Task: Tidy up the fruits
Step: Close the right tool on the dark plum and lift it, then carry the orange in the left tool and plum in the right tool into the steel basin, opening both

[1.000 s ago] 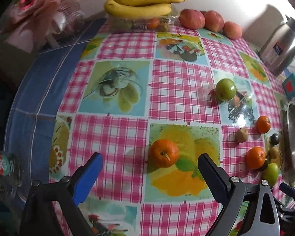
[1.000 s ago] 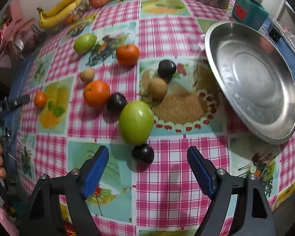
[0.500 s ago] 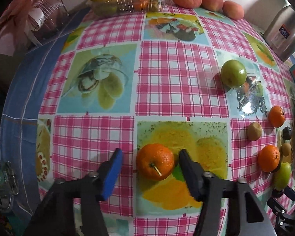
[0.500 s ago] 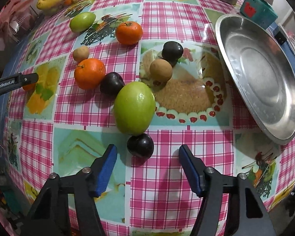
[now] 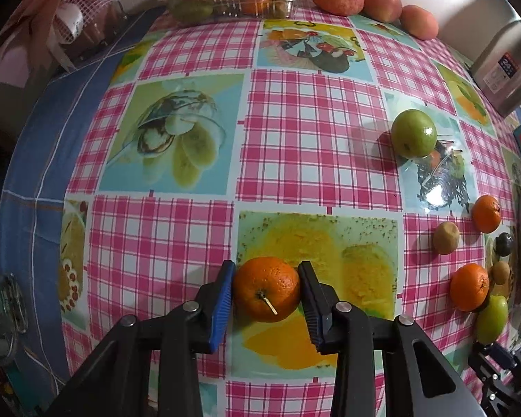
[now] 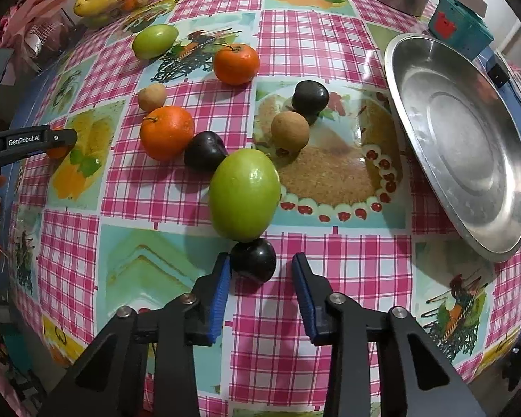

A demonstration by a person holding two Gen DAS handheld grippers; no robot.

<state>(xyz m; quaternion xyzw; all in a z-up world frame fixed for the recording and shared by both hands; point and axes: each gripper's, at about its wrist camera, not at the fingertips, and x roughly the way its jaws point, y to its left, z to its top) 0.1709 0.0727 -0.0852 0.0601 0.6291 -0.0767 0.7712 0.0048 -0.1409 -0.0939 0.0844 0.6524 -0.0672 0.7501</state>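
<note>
- The left gripper [image 5: 265, 292] is closing on an orange [image 5: 266, 289] that sits on the checked tablecloth [image 5: 312, 139]; both pads touch its sides.
- The right gripper [image 6: 260, 278] is closing around a dark plum [image 6: 253, 260]: the left pad touches it, the right pad stands clear.
- That plum touches a green mango [image 6: 245, 194], left of the steel plate [image 6: 462, 146].
</note>
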